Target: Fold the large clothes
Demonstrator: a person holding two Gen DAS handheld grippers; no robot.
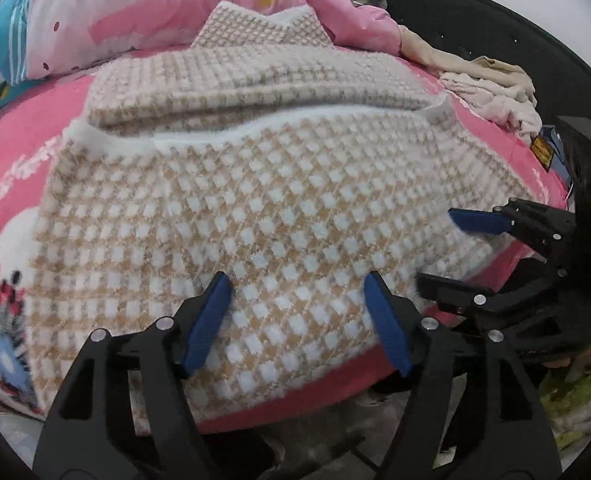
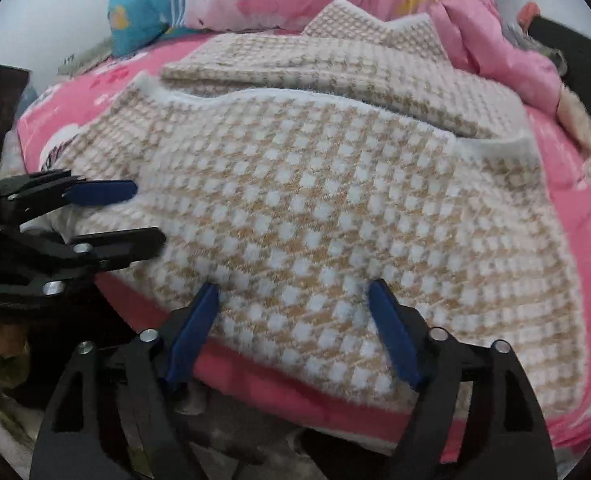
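Fuzzy beige-and-white check sweater (image 1: 279,216) lies on bed (image 1: 23,152), directly ahead of both your tools, near hem between fingers. Left tool (image 1: 297,320) wide open, grips nothing; right tool (image 2: 295,328) same. Risk: thick knit slips from shallow bite, or you pinch pink sheet underneath. Top part already folded over.

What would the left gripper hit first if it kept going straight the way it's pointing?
Most likely the checked sweater: the open left gripper already points over its near hem, though its height above the knit is unclear.
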